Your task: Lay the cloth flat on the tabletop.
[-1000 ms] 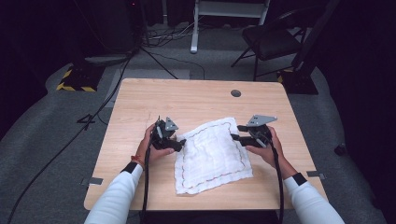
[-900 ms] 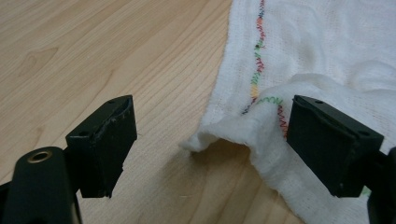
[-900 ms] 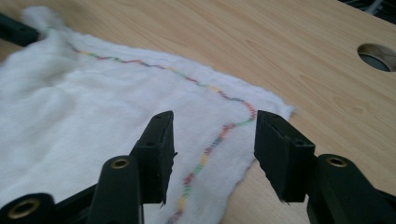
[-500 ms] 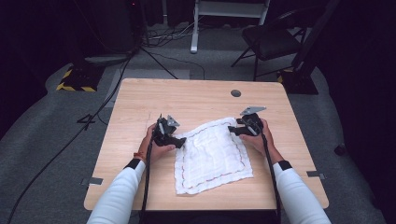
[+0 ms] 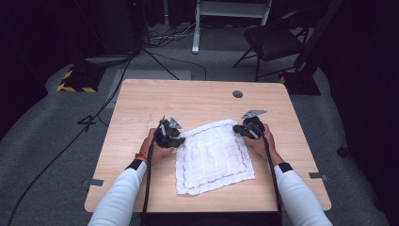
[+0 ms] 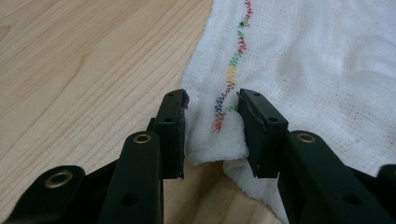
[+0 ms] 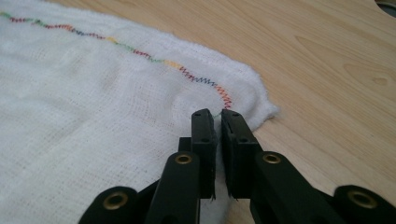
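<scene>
Work in hand: gripping two far corners of a white cloth point(image 5: 214, 157), likely to lift or fold it.
Cloth: flat on the wooden table point(image 5: 197, 96), slightly askew, towards the near edge; coloured zigzag stitching along the hem.
Left gripper point(image 6: 212, 133): at the cloth's far-left corner; jaws just closing, a bunched fold of hem between them, both pads touching fabric, a wide gap left. Firm pinch or mere contact: hard to tell here.
Right gripper point(image 7: 218, 122): at the far-right corner; jaws just closing, now nearly together with a thin layer of cloth clamped between the pads.
Done: both corners reached, right one pinched, left one gathered.
Left: tightening the left grip, then raising or carrying the far edge; no fold yet, cloth flat and unlifted.
Risk: left corner slipping out if raised before the pinch is firm.
</scene>
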Demonstrator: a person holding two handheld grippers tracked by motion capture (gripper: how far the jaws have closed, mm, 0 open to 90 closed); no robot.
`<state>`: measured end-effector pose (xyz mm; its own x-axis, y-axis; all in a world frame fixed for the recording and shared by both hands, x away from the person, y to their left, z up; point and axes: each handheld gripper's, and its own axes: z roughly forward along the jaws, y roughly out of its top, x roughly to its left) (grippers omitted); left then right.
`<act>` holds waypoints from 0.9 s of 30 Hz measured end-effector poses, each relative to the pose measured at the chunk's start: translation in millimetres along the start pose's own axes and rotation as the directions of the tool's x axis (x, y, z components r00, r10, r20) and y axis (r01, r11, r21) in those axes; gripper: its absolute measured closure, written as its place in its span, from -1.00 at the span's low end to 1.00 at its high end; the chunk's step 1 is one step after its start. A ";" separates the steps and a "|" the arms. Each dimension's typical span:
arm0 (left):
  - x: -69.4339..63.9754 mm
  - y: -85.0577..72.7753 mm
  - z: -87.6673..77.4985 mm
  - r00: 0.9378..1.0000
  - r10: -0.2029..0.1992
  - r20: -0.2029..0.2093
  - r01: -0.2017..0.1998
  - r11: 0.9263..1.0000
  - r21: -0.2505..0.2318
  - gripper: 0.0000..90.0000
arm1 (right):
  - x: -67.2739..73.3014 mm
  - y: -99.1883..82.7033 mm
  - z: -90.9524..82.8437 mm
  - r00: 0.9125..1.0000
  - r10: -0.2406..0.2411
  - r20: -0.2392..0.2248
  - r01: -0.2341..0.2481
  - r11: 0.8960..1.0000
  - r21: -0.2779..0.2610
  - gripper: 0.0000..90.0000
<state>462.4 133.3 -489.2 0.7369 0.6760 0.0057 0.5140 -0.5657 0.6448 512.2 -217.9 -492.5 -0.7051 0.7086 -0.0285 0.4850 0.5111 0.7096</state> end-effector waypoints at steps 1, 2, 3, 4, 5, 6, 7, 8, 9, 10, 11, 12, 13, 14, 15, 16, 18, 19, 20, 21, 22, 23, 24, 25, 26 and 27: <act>1.6 0.5 0.0 1.000 0.000 0.001 0.000 1.000 0.003 0.40 | -0.3 -1.2 -1.7 1.000 -0.008 0.006 0.008 1.000 0.004 0.89; 1.6 0.5 0.0 1.000 0.000 0.001 0.000 1.000 0.003 0.40 | -0.3 -1.2 -1.7 1.000 -0.008 0.006 0.008 1.000 0.004 0.89; 3.9 1.7 0.6 1.000 -0.012 0.003 0.012 1.000 0.001 0.40 | -0.7 -2.9 -4.1 1.000 -0.013 0.013 0.013 1.000 0.008 0.89; 4.9 2.7 1.2 1.000 -0.015 0.000 0.015 1.000 -0.003 0.44 | -2.5 -6.7 -9.8 0.999 -0.016 0.028 0.015 1.000 0.022 0.90; 7.1 6.1 3.4 1.000 -0.026 0.002 0.026 1.000 -0.013 0.44 | -3.5 -8.7 -12.8 0.999 -0.018 0.030 0.017 0.999 0.029 0.90; 7.3 7.9 5.5 1.000 -0.030 -0.004 0.030 0.999 -0.021 0.43 | -4.8 -10.9 -15.7 0.999 -0.022 0.035 0.020 0.999 0.035 0.90; 7.4 10.9 8.9 1.000 -0.031 -0.005 0.031 0.999 -0.015 0.42 | -5.9 -13.1 -18.8 0.999 -0.012 0.036 0.011 0.999 0.041 0.90; 7.4 14.1 12.1 0.999 -0.035 0.000 0.035 0.999 -0.009 0.41 | -7.2 -16.1 -22.2 0.999 -0.002 0.036 0.000 0.999 0.044 0.90; 7.2 16.7 14.3 0.999 -0.034 0.003 0.034 0.999 -0.010 0.40 | -7.9 -18.3 -24.7 0.999 -0.004 0.042 0.001 0.999 0.049 0.90; 6.6 20.3 17.1 1.000 -0.029 0.006 0.029 1.000 -0.011 0.40 | -8.3 -19.6 -26.4 0.999 -0.007 0.048 0.004 0.999 0.053 0.90; 5.6 24.7 20.6 1.000 -0.023 -0.001 0.023 1.000 -0.014 0.40 | -8.8 -20.7 -28.6 0.998 -0.009 0.060 0.006 0.998 0.062 0.89; 5.5 27.5 22.5 1.000 -0.024 0.000 0.024 1.000 -0.009 0.37 | -10.4 -22.0 -30.5 0.998 -0.009 0.063 0.005 0.998 0.069 0.88; 6.0 31.5 23.8 1.000 -0.017 -0.008 0.017 1.000 0.001 0.29 | -11.4 -22.7 -31.5 0.998 -0.004 0.070 -0.001 0.997 0.071 0.86; 6.9 35.6 24.0 1.000 -0.015 -0.005 0.015 1.000 0.004 0.18 | -13.7 -23.9 -32.7 0.997 0.005 0.074 -0.010 0.998 0.069 0.83; 6.9 35.6 24.0 1.000 -0.015 -0.005 0.015 1.000 0.004 0.06 | -13.7 -23.9 -32.7 0.997 0.005 0.074 -0.010 0.998 0.069 0.83; 11.5 44.2 19.8 0.999 -0.042 0.015 0.042 0.999 -0.025 -0.06 | -17.5 -26.4 -34.0 0.997 0.030 0.073 -0.033 0.998 0.049 0.66; 15.1 49.0 16.8 0.998 -0.065 0.005 0.065 0.996 -0.058 -0.20 | -22.5 -28.3 -34.5 0.995 0.051 0.086 -0.053 0.998 0.022 0.51; 17.3 51.4 17.2 0.997 -0.083 0.005 0.083 0.994 -0.074 -0.25 | -23.7 -28.6 -34.3 0.994 0.059 0.090 -0.060 0.998 0.006 0.43; 19.6 52.6 18.5 0.997 -0.083 0.004 0.083 0.994 -0.076 -0.29 | -25.2 -28.8 -33.7 0.992 0.072 0.102 -0.071 0.997 -0.015 0.39; 21.1 53.3 21.2 0.996 -0.088 0.005 0.088 0.993 -0.076 -0.30 | -25.9 -28.6 -32.6 0.991 0.075 0.114 -0.072 0.997 -0.022 0.36; 21.7 53.1 24.8 0.996 -0.088 0.008 0.089 0.994 -0.071 -0.30 | -25.8 -27.8 -31.3 0.990 0.073 0.122 -0.071 0.997 -0.024 0.31; 21.9 52.7 27.8 0.997 -0.081 0.016 0.082 0.995 -0.062 -0.28 | -25.6 -26.3 -29.6 0.989 0.080 0.126 -0.078 0.997 -0.017 0.25; 21.8 51.6 32.7 0.998 -0.064 0.023 0.065 0.997 -0.041 -0.29 | -25.6 -25.0 -28.2 0.987 0.087 0.132 -0.085 0.996 -0.015 0.21; 21.1 50.9 37.0 0.999 -0.052 0.014 0.052 0.998 -0.022 -0.29 | -25.7 -22.7 -26.4 0.985 0.103 0.137 -0.101 0.995 -0.021 0.18; 21.0 50.1 40.2 0.999 -0.043 0.005 0.043 0.999 -0.004 -0.28 | -25.8 -20.9 -25.2 0.982 0.118 0.145 -0.115 0.993 -0.034 0.15; 21.0 50.1 40.2 0.999 -0.043 0.005 0.043 0.999 -0.004 -0.28 | -25.8 -20.9 -25.2 0.982 0.118 0.145 -0.115 0.993 -0.034 0.15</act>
<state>521.3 100.2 -487.5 0.7167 0.6969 -0.0258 0.5429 -0.5344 0.6478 507.2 -259.2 -488.8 -0.5600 0.8272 -0.0464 0.5446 0.4097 0.7318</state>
